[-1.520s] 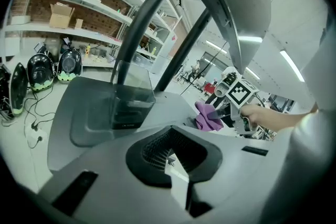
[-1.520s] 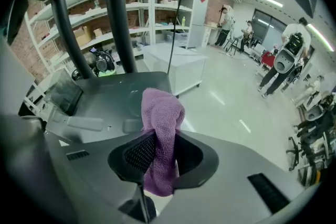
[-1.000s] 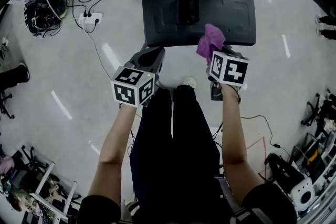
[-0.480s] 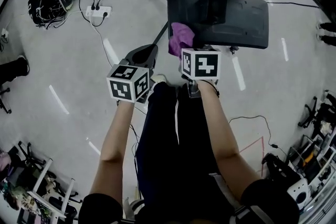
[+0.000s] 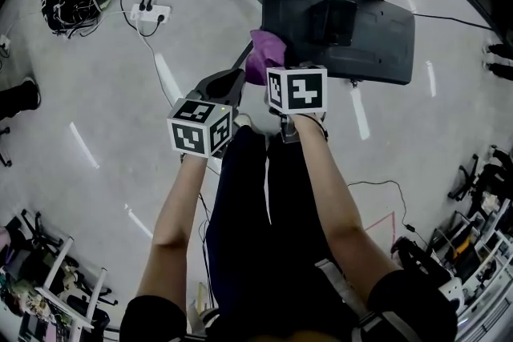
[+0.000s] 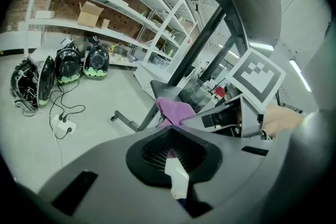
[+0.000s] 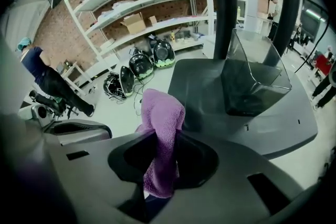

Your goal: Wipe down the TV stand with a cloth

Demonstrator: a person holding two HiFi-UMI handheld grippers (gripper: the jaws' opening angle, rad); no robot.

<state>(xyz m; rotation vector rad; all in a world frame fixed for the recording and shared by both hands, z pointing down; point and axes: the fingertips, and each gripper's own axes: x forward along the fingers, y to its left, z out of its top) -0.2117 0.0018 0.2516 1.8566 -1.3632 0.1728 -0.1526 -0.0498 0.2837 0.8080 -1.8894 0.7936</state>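
The right gripper [image 7: 160, 178] is clamped on the purple cloth [image 7: 164, 123], which rises toward 12 o'clock from its jaws at the 9 o'clock edge of the dark TV stand [image 5: 377, 32]. The left gripper [image 5: 221, 84], jaws together on nothing, hangs at the right gripper's 8 o'clock.

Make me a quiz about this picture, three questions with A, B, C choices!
1. In the head view, the cloth is at the stand's
A. left end
B. right end
C. middle

2. The cloth is
A. green
B. purple
C. white

3. The right gripper is
A. open and empty
B. lying on the floor
C. shut on the cloth

Answers: 1 A, the cloth overlaps the stand's left rim; 2 B, it looks purple in every view; 3 C, the cloth is pinched between the jaws in the right gripper view.
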